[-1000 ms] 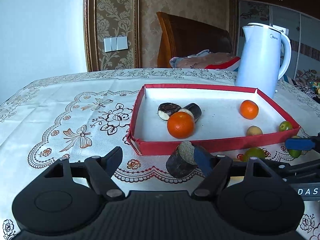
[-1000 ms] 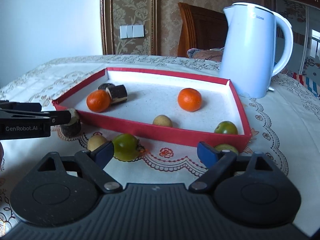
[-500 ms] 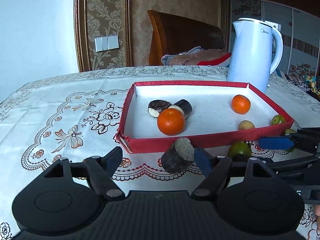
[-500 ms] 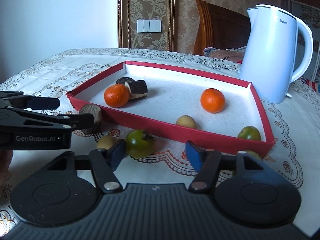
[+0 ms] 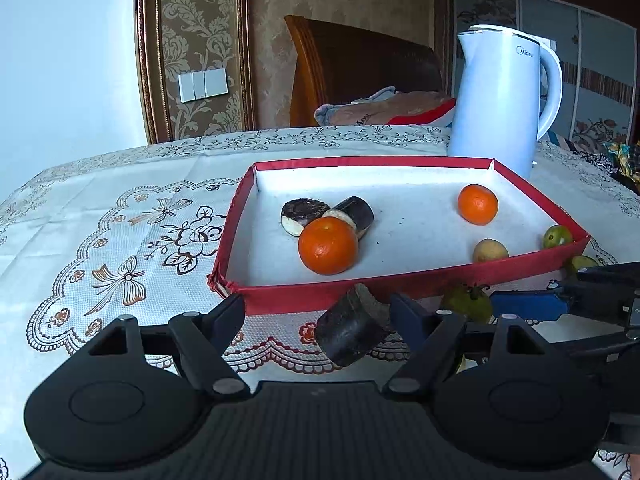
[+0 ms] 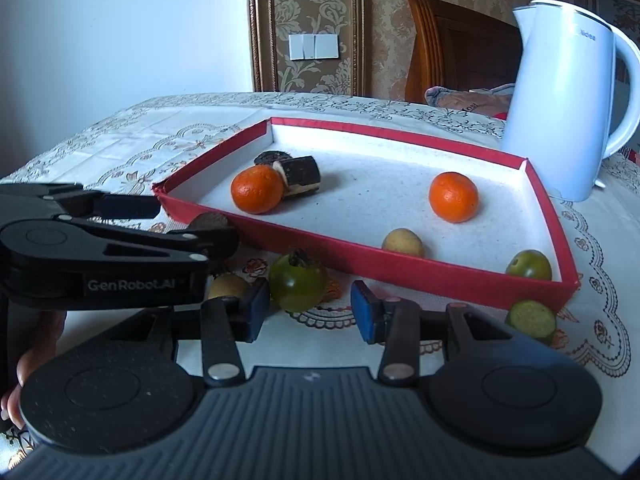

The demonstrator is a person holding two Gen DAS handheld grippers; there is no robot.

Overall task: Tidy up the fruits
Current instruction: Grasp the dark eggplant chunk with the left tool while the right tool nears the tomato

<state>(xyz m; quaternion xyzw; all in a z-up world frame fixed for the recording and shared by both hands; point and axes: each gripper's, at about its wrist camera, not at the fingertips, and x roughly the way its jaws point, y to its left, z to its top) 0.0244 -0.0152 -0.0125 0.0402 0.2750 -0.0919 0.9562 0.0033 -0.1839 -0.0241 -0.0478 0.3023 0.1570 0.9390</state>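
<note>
Both grippers hover just short of the red-rimmed tray point(image 6: 400, 258). The right gripper point(image 6: 306, 310) has just been narrowing, now half-closed before the green round fruit point(image 6: 298, 286), not gripping. The left gripper point(image 5: 318, 312) gapes wider than before around the dark cut chunk point(image 5: 352, 330), untouched.

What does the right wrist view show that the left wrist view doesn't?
Right wrist only: a tan fruit on the cloth beside the green fruit, which sits at the right gripper's tips; its jaws have just been closing, nothing gripped. Left wrist only: the whole dark chunk between the open left gripper's fingers. Both: the red tray with two oranges, and the kettle.
</note>
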